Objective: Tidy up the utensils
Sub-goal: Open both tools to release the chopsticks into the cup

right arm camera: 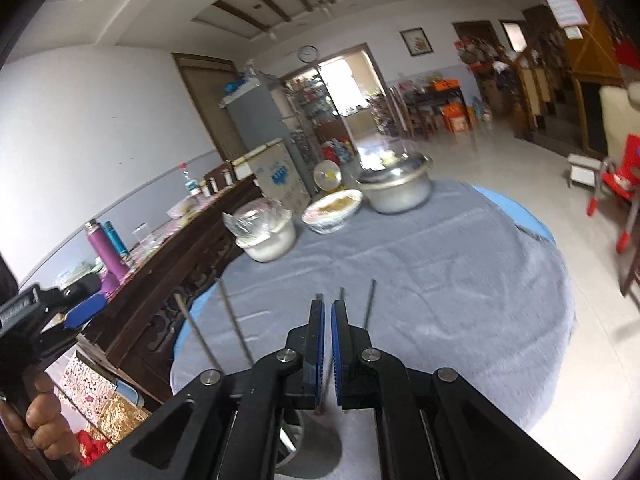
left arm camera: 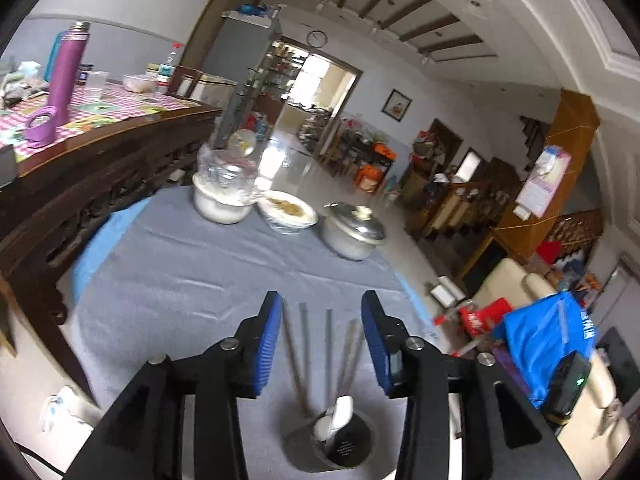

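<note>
**Operator:** While both grippers hang over the round table (left arm camera: 192, 264) with its grey cloth, what could go wrong from here?

**Technician:** The main hazard, in my judgement, is the metal cup (left arm camera: 340, 444) tipping. It stands directly below the left gripper (left arm camera: 320, 340), whose jaws are released and wide apart, with the chopsticks (left arm camera: 329, 344) rising between them untouched. A sideways nudge on those tall sticks would lever the cup over. The right gripper (right arm camera: 327, 344) is clenched almost fully; a thin stick appears to sit between its pads, but whether it is truly grasped cannot be told. If held off-centre, it could slip out or miss the cup.

**Operator:** Containers, largest first?

**Technician:** At the far edge of the table:
- Lidded metal pot (left arm camera: 354, 232): contents hidden.
- White pot (left arm camera: 220, 204): topped with a clear plastic cover; contents unclear.
- Bowl (left arm camera: 286, 210): wrapped in film, brownish food inside.
- Metal cup: holds the chopsticks and a white spoon (left arm camera: 336, 416), near the front edge.
</note>
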`<act>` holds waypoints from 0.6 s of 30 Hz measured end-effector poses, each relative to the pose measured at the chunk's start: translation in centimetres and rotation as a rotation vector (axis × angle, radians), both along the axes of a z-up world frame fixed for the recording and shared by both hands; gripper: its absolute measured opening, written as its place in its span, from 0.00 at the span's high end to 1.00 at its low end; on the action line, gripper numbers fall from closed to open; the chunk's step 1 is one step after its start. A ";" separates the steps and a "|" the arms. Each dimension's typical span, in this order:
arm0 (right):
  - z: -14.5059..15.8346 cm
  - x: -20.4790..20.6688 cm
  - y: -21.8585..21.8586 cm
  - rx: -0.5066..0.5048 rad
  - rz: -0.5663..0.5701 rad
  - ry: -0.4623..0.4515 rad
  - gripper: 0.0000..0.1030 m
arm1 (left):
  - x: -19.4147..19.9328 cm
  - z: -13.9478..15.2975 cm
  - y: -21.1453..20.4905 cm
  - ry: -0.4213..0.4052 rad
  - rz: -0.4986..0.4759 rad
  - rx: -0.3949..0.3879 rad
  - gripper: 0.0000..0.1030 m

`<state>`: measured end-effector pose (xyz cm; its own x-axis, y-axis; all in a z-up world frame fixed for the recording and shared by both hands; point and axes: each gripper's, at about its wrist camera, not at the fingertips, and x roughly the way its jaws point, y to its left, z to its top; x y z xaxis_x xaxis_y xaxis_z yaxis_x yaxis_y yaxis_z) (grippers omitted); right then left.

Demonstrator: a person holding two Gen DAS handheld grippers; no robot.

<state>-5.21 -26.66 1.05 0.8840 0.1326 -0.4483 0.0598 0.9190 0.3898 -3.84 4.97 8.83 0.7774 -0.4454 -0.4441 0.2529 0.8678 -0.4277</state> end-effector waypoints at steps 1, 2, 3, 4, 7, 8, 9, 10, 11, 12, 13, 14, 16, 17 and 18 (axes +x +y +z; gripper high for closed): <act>-0.3 0.0 -0.2 0.003 -0.008 0.009 0.86 | 0.0 -0.4 0.1 0.008 0.013 0.018 0.48; -0.6 -0.1 -0.4 0.005 -0.017 0.015 0.74 | -0.1 -0.9 0.2 0.019 0.027 0.039 0.44; -1.0 -0.4 -0.7 0.009 -0.032 0.021 0.61 | -0.2 -1.5 0.3 0.033 0.045 0.064 0.44; -1.2 -0.7 -0.9 0.008 -0.043 0.021 0.56 | -0.4 -2.0 0.3 0.048 0.056 0.086 0.44; -2.0 -1.2 -1.1 -0.013 -0.063 0.030 0.55 | -0.7 -3.7 0.2 0.101 0.065 0.140 0.43; -2.1 -1.4 -1.2 -0.013 -0.065 0.034 0.55 | -1.0 -4.5 0.0 0.122 0.065 0.156 0.43; -2.4 -1.6 -1.3 -0.009 -0.065 0.036 0.55 | -1.2 -5.0 -0.2 0.137 0.062 0.170 0.42; -2.5 -1.8 -1.3 -0.009 -0.064 0.038 0.55 | -1.5 -5.7 -0.4 0.152 0.055 0.187 0.41; -2.5 -1.9 -1.1 -0.013 -0.064 0.043 0.55 | -2.0 -6.3 -0.8 0.165 0.043 0.204 0.41; -2.6 -2.1 -1.0 -0.021 -0.064 0.047 0.55 | -2.4 -6.7 -1.1 0.171 0.035 0.215 0.41; -2.7 -2.3 -0.9 -0.025 -0.064 0.048 0.55 | -2.9 -7.2 -1.4 0.178 0.026 0.230 0.41; -2.7 -2.6 -0.9 -0.024 -0.063 0.050 0.55 | -3.2 -7.4 -1.7 0.183 0.020 0.240 0.40; -2.7 -3.1 -0.6 -0.024 -0.053 0.051 0.55 | -4.2 -7.9 -2.2 0.192 -0.001 0.255 0.39; -2.6 -3.4 -0.3 -0.028 -0.052 0.047 0.55 | -4.8 -8.0 -2.4 0.193 -0.011 0.264 0.39; -2.4 -3.8 -0.1 -0.033 -0.051 0.042 0.55 | -5.4 -8.0 -2.6 0.189 -0.019 0.274 0.38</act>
<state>-9.01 -26.79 -1.38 0.8697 0.0723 -0.4883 0.1225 0.9266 0.3554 -9.20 2.35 0.86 0.6627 -0.3026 -0.6850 0.2083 0.9531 -0.2196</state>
